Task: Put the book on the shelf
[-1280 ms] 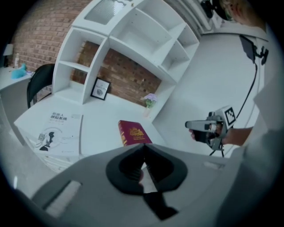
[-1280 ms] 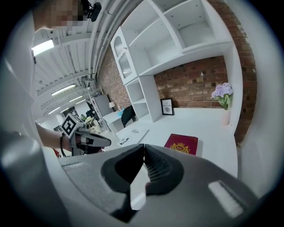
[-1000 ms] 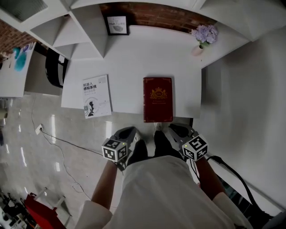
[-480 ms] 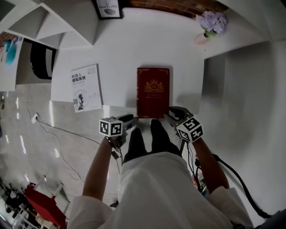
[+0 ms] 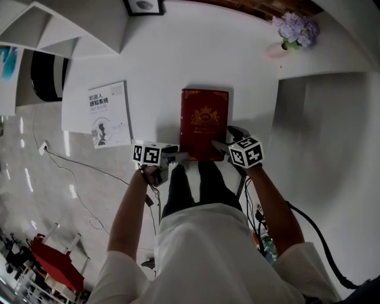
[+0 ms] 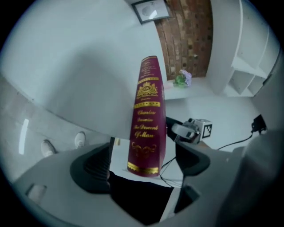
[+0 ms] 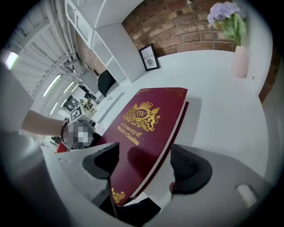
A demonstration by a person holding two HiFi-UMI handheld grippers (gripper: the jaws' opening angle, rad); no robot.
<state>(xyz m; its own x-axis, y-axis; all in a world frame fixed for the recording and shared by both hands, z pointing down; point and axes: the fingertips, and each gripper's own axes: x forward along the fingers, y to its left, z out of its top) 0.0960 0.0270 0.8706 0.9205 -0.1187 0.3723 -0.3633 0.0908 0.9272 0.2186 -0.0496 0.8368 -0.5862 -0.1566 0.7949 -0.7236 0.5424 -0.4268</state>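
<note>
Book (image 5: 203,123), red with gold print, lies flat and cover up on the white table (image 5: 178,53), its near end jutting a little over the near edge. Left gripper (image 5: 180,156) sits at the near left corner. Its jaws have just been opening and stand wide, with the spine between them and the pads clear of it. Right gripper (image 5: 228,138), tilted down, is at the near right corner. Its jaws have also just been opening and stand wide astride the page edge, not pressing. A white book (image 5: 108,114) lies apart to the left. Flowers (image 5: 294,29) stand far right; a framed picture (image 5: 142,6) and the shelf (image 5: 89,35) are far left.
</note>
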